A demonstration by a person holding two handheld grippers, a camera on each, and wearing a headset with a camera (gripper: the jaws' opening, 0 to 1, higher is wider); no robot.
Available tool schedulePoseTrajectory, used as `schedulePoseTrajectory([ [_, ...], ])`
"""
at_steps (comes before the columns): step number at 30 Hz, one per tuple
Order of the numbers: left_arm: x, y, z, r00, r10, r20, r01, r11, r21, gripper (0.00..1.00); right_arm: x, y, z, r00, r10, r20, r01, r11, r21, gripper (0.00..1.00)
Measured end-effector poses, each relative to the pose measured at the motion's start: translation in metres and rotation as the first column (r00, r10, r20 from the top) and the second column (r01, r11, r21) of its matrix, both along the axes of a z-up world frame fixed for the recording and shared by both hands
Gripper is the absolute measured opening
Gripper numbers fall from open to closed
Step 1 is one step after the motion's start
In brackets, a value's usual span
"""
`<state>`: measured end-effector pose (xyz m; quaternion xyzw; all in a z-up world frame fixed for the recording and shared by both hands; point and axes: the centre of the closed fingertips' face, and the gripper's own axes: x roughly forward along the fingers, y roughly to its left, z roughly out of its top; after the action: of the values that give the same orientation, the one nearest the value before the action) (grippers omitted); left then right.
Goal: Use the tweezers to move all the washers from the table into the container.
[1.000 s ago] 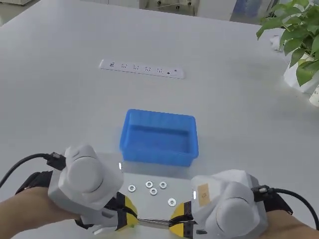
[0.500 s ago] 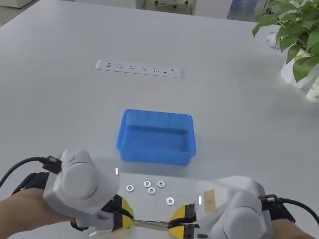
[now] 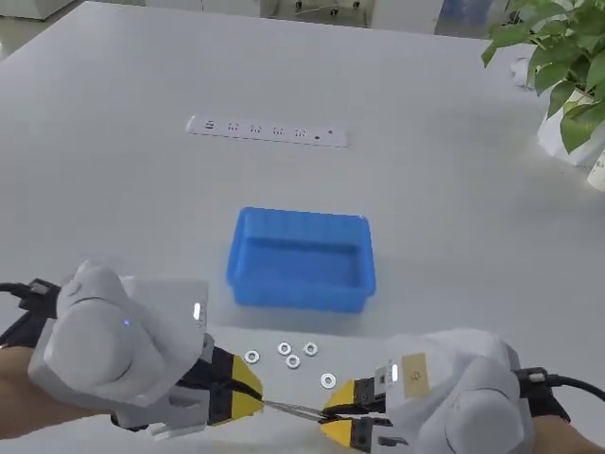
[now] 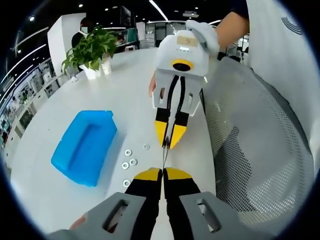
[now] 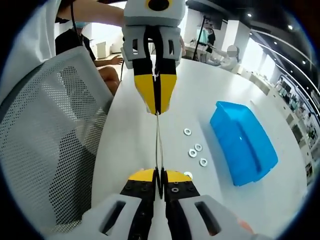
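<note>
Counted two tongs, left gripper [image 3: 244, 395] and right gripper [image 3: 338, 416], each clamped on one thin steel tweezers [image 3: 293, 410]. Five small metal washers [image 3: 293, 361] just beyond; one blue rectangular plastic container [image 3: 298, 291] farther (grey mesh chair back [image 4: 260, 150]: gripper views).

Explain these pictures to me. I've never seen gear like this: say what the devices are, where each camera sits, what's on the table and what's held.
There is no robot here. A person holds a hand-operated tool in each hand, and each tool ends in a yellow-and-black two-jaw claw. One picture comes from a camera on the person's head, looking down at the white table. The two round pictures come from cameras riding on the tools and looking along their jaws, so each one sees the other tool facing it. The left claw and right claw are shut on opposite ends of thin metal tweezers. On the table lie five small silver metal washers, a blue rectangular plastic container that looks empty, a white power strip and a potted green plant.
</note>
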<state>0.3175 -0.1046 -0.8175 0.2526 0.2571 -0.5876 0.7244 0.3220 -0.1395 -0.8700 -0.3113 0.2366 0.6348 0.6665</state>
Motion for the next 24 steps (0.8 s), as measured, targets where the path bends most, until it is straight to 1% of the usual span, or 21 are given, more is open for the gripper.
schedulePoseTrajectory([
  [1,0.0,-0.004,0.008,1.0,-0.006,0.027,0.007,0.999,-0.032,0.05,0.0,0.0,0.001,1.0,-0.002,-0.003,0.002,1.0,0.009,0.06],
  [2,0.001,-0.008,0.014,0.999,0.003,0.036,0.0,0.998,-0.065,0.05,0.001,0.0,0.003,1.0,-0.004,-0.001,0.004,1.0,0.02,0.06],
  [3,0.0,-0.012,0.02,0.999,0.005,0.038,-0.002,0.995,-0.097,0.05,0.001,-0.001,0.005,1.0,-0.008,-0.002,0.008,1.0,0.029,0.06],
  [4,0.0,-0.016,0.026,0.999,0.013,0.03,-0.009,0.991,-0.132,0.05,0.001,-0.001,0.007,1.0,-0.013,-0.008,0.013,0.999,0.043,0.06],
  [5,0.0,-0.017,0.029,0.999,0.014,0.036,-0.009,0.99,-0.144,0.05,0.0,0.0,0.008,1.0,-0.014,-0.008,0.014,0.999,0.05,0.06],
  [7,0.0,-0.021,0.031,0.999,0.012,0.037,-0.006,0.989,-0.145,0.05,0.0,0.0,0.009,1.0,-0.018,-0.006,0.018,0.998,0.056,0.06],
  [8,0.0,-0.024,0.033,0.999,0.006,0.051,0.002,0.989,-0.146,0.05,0.0,-0.001,0.009,1.0,-0.02,-0.003,0.02,0.998,0.06,0.06],
  [10,-0.001,-0.027,0.036,0.999,-0.003,0.049,0.011,0.988,-0.153,0.05,0.0,-0.001,0.01,1.0,-0.022,-0.002,0.022,0.998,0.066,0.06],
  [11,-0.002,-0.033,0.042,0.998,-0.015,0.055,0.025,0.982,-0.185,0.05,-0.002,0.0,0.012,1.0,-0.022,-0.002,0.022,0.997,0.076,0.06],
  [12,-0.003,-0.037,0.046,0.998,-0.02,0.055,0.031,0.977,-0.21,0.05,-0.003,0.0,0.013,1.0,-0.021,-0.007,0.021,0.996,0.087,0.06],
  [13,-0.005,-0.041,0.049,0.999,-0.029,0.046,0.039,0.971,-0.235,0.05,-0.005,0.002,0.014,1.0,-0.02,-0.014,0.021,0.995,0.096,0.06],
  [14,-0.005,-0.043,0.05,0.998,-0.035,0.047,0.045,0.97,-0.239,0.05,-0.006,0.003,0.014,1.0,-0.02,-0.015,0.021,0.995,0.101,0.06],
  [15,-0.003,-0.045,0.048,0.998,-0.031,0.062,0.044,0.973,-0.228,0.05,-0.005,0.002,0.013,1.0,-0.025,-0.007,0.026,0.995,0.098,0.06],
  [16,-0.003,-0.046,0.049,0.998,-0.03,0.064,0.044,0.971,-0.236,0.05,-0.004,0.001,0.014,0.999,-0.031,-0.01,0.032,0.994,0.103,0.06],
  [17,-0.003,-0.049,0.049,0.998,-0.032,0.048,0.043,0.967,-0.25,0.05,-0.003,0.0,0.014,0.999,-0.042,-0.026,0.045,0.992,0.118,0.06],
  [18,-0.003,-0.051,0.049,0.999,-0.036,0.039,0.045,0.965,-0.258,0.05,-0.003,-0.001,0.014,0.999,-0.044,-0.03,0.048,0.991,0.125,0.06],
  [19,-0.005,-0.054,0.049,0.999,-0.049,0.023,0.053,0.963,-0.266,0.05,-0.004,-0.002,0.014,0.999,-0.042,-0.033,0.046,0.991,0.127,0.06],
  [20,-0.005,-0.056,0.049,0.998,-0.055,0.029,0.061,0.962,-0.265,0.05,-0.005,-0.002,0.014,0.999,-0.037,-0.029,0.041,0.991,0.127,0.06],
  [21,-0.007,-0.059,0.048,0.997,-0.068,0.024,0.072,0.962,-0.265,0.05,-0.006,-0.002,0.014,0.999,-0.028,-0.026,0.031,0.992,0.125,0.06],
  [23,-0.008,-0.061,0.045,0.996,-0.08,0.029,0.084,0.963,-0.255,0.06,-0.006,-0.003,0.014,1.0,-0.015,-0.021,0.017,0.992,0.127,0.06],
  [24,-0.008,-0.061,0.042,0.996,-0.09,0.023,0.093,0.965,-0.245,0.06,-0.006,-0.003,0.014,1.0,-0.011,-0.022,0.014,0.992,0.128,0.06],
])
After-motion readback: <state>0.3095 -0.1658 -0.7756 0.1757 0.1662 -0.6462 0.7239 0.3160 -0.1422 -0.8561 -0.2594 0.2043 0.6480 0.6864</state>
